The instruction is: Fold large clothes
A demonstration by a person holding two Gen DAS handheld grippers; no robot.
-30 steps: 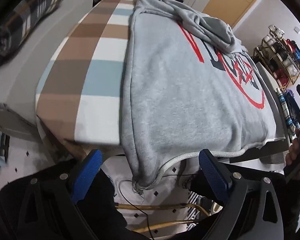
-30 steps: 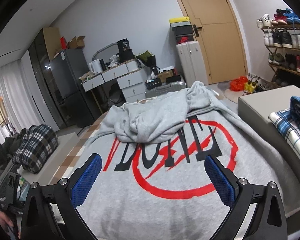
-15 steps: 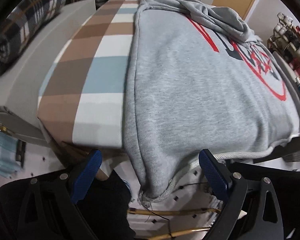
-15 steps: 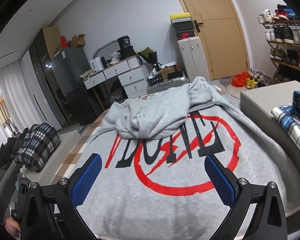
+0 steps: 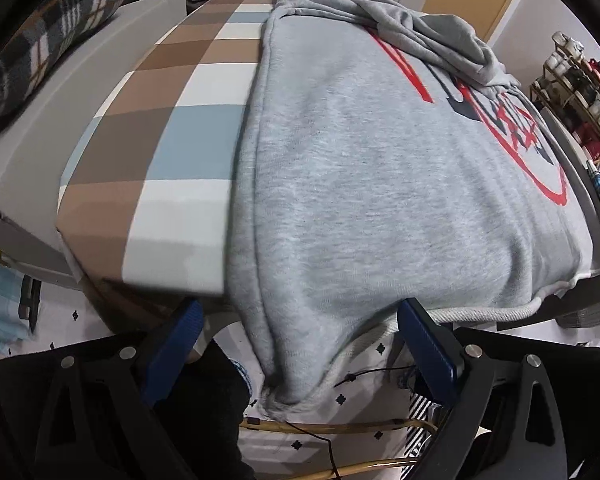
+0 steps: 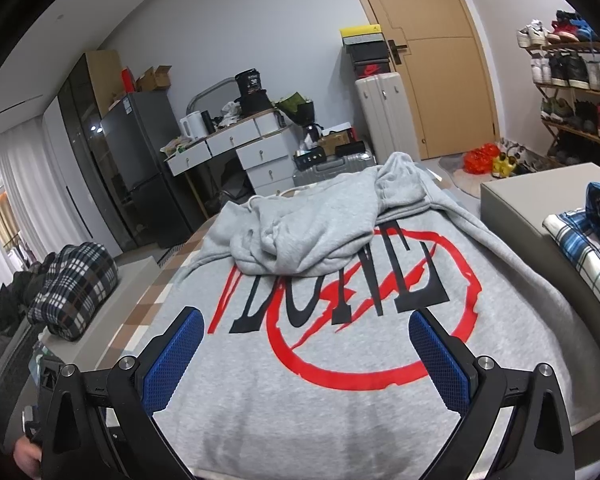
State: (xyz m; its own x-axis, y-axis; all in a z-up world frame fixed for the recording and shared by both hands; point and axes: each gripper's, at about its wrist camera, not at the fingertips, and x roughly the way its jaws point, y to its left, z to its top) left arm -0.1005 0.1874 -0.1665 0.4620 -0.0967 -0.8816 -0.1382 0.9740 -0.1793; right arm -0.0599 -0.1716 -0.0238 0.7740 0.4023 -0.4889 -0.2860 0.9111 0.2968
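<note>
A large grey hoodie (image 5: 380, 168) with a red and black print lies flat on a checked table (image 5: 160, 128). Its sleeves and hood are bunched at the far end (image 6: 320, 224). Its near left hem corner (image 5: 296, 380) hangs over the table's front edge. My left gripper (image 5: 300, 344) is open, its blue pads on either side of that hanging corner, not touching. My right gripper (image 6: 304, 352) is open and empty above the hoodie's (image 6: 340, 360) near half, over the red ring of the print.
A dark plaid bundle (image 5: 40, 28) lies on a grey bench at the left. A blue plaid shirt (image 6: 588, 240) lies on a grey block at the right. Shoe racks (image 6: 572, 80), a door, suitcases and a cluttered desk stand beyond. Cables run on the floor under the table edge.
My left gripper has moved in closer to the hanging hem corner, which now sits between the pads. My right gripper has moved forward slightly over the print. Both stay open.
</note>
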